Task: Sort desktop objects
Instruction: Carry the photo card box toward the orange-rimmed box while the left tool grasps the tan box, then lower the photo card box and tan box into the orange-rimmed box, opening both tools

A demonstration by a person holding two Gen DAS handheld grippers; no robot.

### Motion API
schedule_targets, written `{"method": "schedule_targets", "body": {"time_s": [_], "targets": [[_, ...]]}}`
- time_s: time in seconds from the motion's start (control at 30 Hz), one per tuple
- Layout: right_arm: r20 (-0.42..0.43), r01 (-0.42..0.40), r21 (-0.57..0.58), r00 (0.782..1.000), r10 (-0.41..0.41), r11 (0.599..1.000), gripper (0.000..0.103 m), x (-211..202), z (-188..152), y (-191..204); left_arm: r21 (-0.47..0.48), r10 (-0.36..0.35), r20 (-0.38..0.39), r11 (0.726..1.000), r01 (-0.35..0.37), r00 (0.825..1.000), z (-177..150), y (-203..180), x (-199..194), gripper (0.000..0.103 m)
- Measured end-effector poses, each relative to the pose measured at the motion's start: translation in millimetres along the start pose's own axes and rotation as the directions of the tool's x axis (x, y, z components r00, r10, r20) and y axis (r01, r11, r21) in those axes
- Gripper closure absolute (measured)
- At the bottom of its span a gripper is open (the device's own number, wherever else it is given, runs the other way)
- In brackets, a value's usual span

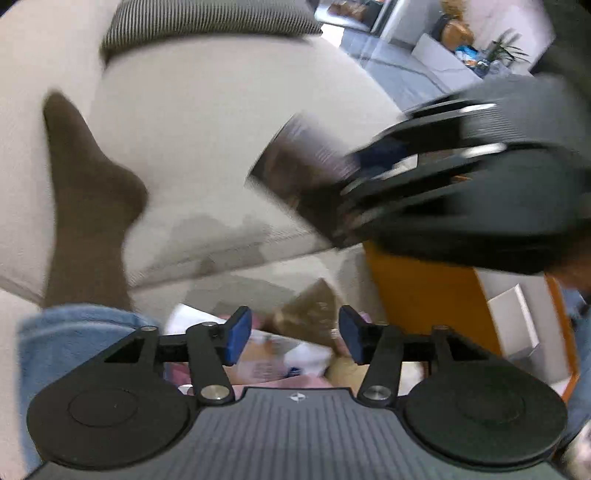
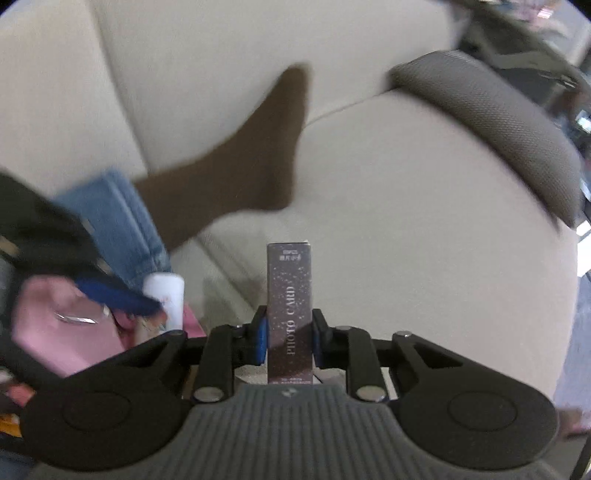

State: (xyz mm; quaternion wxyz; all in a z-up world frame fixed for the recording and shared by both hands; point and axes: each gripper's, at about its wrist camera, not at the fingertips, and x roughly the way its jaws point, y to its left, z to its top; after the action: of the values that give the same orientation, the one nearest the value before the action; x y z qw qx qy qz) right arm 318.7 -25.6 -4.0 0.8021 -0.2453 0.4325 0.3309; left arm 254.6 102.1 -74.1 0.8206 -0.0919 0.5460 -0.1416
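1. Left wrist view, far left: brown sock on a foot (image 1: 88, 192) lying on the cream fabric sofa cushion (image 1: 207, 122), with a blue denim trouser cuff (image 1: 70, 332) below it at the lower left.
2. Upper left of the same view: grey striped pillow (image 1: 207, 22) along the top of the cushion.
3. Bottom centre: left gripper (image 1: 293, 338) with blue-padded fingers (image 1: 238, 341) spread apart, nothing between them; blurred clutter of pink, white and brown items beneath, too smeared to name.
4. Right of centre: dark speckled rectangular box (image 1: 295, 173), blurred, raised off the cushion and carried at the tip of the right gripper (image 1: 354, 192) entering from the right edge.
5. Lower right: orange panel (image 1: 424, 295) behind that gripper.
6. Right wrist view, lower left: pink pouch (image 2: 62, 325) and small white cylindrical bottle (image 2: 166, 299), with a blue pad of the left gripper just in front of them.
7. Centre: same sock and cuff, leading up to the left.
8. Bottom centre: right gripper clamped on the dark box lettered "PHOTO CARD" (image 2: 289, 295), standing upright between the pads, which press on both of its narrow sides.
9. Upper right: grey mesh cushion (image 2: 498, 125) lying on the sofa.
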Motion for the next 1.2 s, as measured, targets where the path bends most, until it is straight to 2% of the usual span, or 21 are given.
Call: {"method": "schedule_targets", "body": {"time_s": [0.07,0.2,0.3,0.47,0.53,0.7,0.77,0.9,1.1,1.2], "targets": [[0.059,0.004,0.070,0.998,-0.008,0.998,0.079,-25.9,-7.1,-11.3,-0.085,-0.016,-0.058,0.996,0.012,0.998,9.0,-1.2,12.1,0.037],[0.165,0.038,0.186,0.984,-0.070,0.982,0.079,-80.4,-36.5,-33.8,-0.199,0.024,-0.143,0.979,-0.053,0.989,22.3,-2.1,33.8,0.034],[0.210,0.048,0.250,0.972,-0.103,0.967,0.079,-110.2,-68.4,-45.6,-0.263,0.061,-0.181,0.959,-0.108,0.982,30.1,-0.9,45.1,0.033],[0.222,0.065,0.318,0.965,-0.141,0.946,0.079,-128.8,-110.9,-55.4,-0.306,0.105,-0.252,0.935,-0.182,0.962,36.0,-6.9,63.1,0.029],[0.208,0.086,0.344,0.964,-0.165,0.935,0.079,-114.7,-124.9,-54.3,-0.302,0.136,-0.270,0.928,-0.218,0.953,31.4,-12.6,65.8,0.029],[0.188,0.082,0.430,0.966,-0.178,0.899,0.079,-120.7,-157.4,-68.6,-0.285,0.189,-0.315,0.916,-0.282,0.930,29.8,-22.2,78.3,0.027],[0.184,0.069,0.452,0.968,-0.169,0.889,0.079,-120.5,-169.1,-68.4,-0.285,0.206,-0.305,0.912,-0.296,0.930,28.1,-23.5,79.2,0.027],[0.163,0.043,0.505,0.976,-0.144,0.862,0.079,-118.9,-185.4,-65.6,-0.299,0.202,-0.266,0.912,-0.280,0.943,24.3,-22.1,73.2,0.029],[0.177,-0.072,0.589,0.983,-0.041,0.805,0.079,-123.3,-208.8,-50.7,-0.303,0.228,-0.116,0.919,-0.253,0.967,18.0,-26.7,24.1,0.031],[0.138,-0.093,0.607,0.990,0.010,0.789,0.079,-119.7,-216.0,-32.2,-0.290,0.218,-0.025,0.932,-0.216,0.976,14.2,-36.2,-11.8,0.031]]}}
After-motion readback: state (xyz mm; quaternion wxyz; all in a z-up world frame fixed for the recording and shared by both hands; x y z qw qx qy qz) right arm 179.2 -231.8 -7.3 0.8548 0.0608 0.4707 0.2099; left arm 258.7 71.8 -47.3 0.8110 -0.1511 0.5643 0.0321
